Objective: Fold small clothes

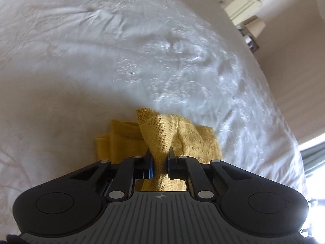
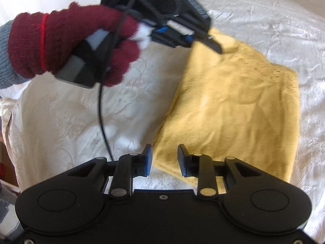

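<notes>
A yellow knit garment [image 2: 233,101] lies folded on the white bedspread [image 2: 71,111]. In the left wrist view my left gripper [image 1: 160,152] is shut on a raised bunch of that garment [image 1: 195,140], and the knit rises between the pads. The right wrist view shows the same left gripper [image 2: 213,44] at the garment's far corner, held by a hand in a dark red glove [image 2: 71,40]. My right gripper [image 2: 165,152] hovers at the garment's near left corner. Its jaws stand apart, with cloth seen below the gap and neither pad pressing on it.
The white embossed bedspread [image 1: 101,61] fills most of both views. A black cable [image 2: 101,111] hangs from the left gripper across the bed. A pale wall and cream carved furniture [image 1: 247,2] stand beyond the bed's far right edge. The bed's left edge [image 2: 8,126] drops off.
</notes>
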Available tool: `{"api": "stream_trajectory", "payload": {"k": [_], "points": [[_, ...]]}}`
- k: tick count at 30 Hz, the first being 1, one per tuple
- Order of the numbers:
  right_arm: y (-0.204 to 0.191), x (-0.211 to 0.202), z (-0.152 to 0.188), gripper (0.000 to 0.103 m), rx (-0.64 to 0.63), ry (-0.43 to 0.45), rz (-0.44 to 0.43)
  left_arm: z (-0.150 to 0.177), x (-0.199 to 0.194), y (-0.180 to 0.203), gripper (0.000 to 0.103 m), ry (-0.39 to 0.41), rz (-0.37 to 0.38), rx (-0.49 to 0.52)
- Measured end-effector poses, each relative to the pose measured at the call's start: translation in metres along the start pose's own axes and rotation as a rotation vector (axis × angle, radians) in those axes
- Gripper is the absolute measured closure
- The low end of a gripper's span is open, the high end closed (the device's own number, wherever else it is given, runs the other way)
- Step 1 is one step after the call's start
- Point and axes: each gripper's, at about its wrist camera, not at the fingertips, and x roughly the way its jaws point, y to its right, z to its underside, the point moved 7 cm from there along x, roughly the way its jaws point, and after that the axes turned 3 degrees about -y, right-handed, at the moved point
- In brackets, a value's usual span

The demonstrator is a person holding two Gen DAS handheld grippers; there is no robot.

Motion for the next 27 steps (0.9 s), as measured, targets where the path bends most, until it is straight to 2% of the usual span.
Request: {"api": "stream_trajectory", "payload": {"k": [3,5,6,7,9,11,12,15,19,23,25,27], "points": [[0.002,0.024,0.001,0.063,-0.009,-0.063,-0.006,0.001,0.016,-0.021,0.088,-0.045,-0.039,-0.038],[0.004,0.046,0.009,0.060,-0.007,-0.153,-0.034,0.003,0.026,-0.031,0.078,-0.052,-0.034,-0.067],[0.004,0.049,0.010,0.060,-0.006,-0.156,-0.039,0.003,0.029,-0.033,0.077,-0.051,-0.025,-0.072],[0.005,0.046,0.009,0.060,-0.001,-0.148,-0.047,0.002,0.029,-0.033,0.070,-0.043,-0.006,-0.068],[0.011,0.031,0.002,0.060,0.039,-0.104,-0.072,-0.002,0.022,-0.029,0.051,-0.003,0.024,-0.042],[0.026,0.008,-0.009,0.061,0.088,-0.025,-0.066,-0.007,0.005,-0.024,0.007,0.083,0.014,-0.010],[0.035,-0.003,-0.014,0.057,0.113,0.012,-0.051,-0.008,-0.004,-0.023,0.001,0.116,0.007,0.001],[0.073,-0.030,-0.028,0.040,0.196,0.112,0.029,-0.003,-0.023,-0.024,0.000,0.151,0.014,-0.015],[0.125,-0.037,-0.035,0.029,0.291,0.126,0.108,0.026,-0.032,-0.027,0.000,0.119,0.035,-0.062],[0.163,-0.024,-0.042,0.025,0.369,0.098,0.102,0.066,-0.027,-0.023,0.000,0.046,0.060,-0.101],[0.173,-0.013,-0.045,0.018,0.387,0.082,0.081,0.086,-0.020,-0.017,0.000,0.009,0.076,-0.109],[0.179,-0.005,-0.043,0.018,0.409,0.060,0.053,0.103,-0.010,-0.013,0.000,-0.036,0.097,-0.124]]}}
